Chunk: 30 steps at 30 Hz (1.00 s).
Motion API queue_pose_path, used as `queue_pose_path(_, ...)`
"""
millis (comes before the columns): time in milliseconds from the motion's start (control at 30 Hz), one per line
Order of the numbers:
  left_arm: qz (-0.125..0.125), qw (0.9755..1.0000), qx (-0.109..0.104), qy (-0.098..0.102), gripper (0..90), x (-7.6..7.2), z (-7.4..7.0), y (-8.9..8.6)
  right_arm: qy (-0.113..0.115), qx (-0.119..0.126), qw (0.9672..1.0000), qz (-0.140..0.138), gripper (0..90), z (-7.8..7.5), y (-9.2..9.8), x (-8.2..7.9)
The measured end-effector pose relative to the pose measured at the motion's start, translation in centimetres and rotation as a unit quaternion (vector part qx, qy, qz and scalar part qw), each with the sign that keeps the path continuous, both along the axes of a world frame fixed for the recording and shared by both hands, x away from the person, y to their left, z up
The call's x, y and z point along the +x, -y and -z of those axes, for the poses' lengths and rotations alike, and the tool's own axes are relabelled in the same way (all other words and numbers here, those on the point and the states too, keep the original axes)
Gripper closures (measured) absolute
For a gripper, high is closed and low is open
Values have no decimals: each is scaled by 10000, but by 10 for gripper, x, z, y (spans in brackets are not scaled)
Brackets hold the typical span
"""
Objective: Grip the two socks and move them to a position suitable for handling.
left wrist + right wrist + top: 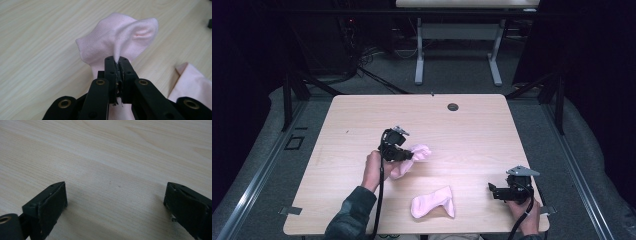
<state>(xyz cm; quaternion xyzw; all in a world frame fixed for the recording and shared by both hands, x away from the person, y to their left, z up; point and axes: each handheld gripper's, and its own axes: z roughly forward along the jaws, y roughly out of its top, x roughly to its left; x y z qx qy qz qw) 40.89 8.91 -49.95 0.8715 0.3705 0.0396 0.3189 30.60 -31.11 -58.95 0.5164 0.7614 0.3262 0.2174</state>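
Observation:
My left gripper [408, 154] is shut on a pink sock [416, 154] and holds it a little above the middle of the table. In the left gripper view the jaws pinch a fold of that pink sock [117, 40], which bunches up beyond the left gripper [118, 62]. A second pink sock [433, 202] lies flat near the front edge; part of this second sock [192, 83] appears at the lower right of the left gripper view. My right gripper [492, 190] rests low at the front right. The right gripper [115, 200] stands open over bare wood.
The light wooden table [362, 125] has a round grommet hole [453, 106] near its far edge. Beyond it stands a white table frame [457, 50] on grey carpet. Dark curtains hang on both sides.

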Motion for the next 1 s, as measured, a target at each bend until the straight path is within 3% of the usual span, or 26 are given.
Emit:
queue_pose_path(267,381,9992,106,-107,867,-4,11,36,1,0,10000,14,42,0,0,0)
queue_pose_path(600,649,9972,218,-305,867,-4,30,64,7,2,10000,8,42,0,0,0)
queue_pose_path(833,796,9957,214,-432,861,-4,45,75,0,1,10000,13,42,0,0,0)
queue_pose_path(933,816,9954,194,-466,805,-4,48,76,0,2,10000,16,42,0,0,0)
queue_pose_path(1000,788,9957,237,-429,701,-5,48,76,-1,1,10000,14,42,0,0,0)
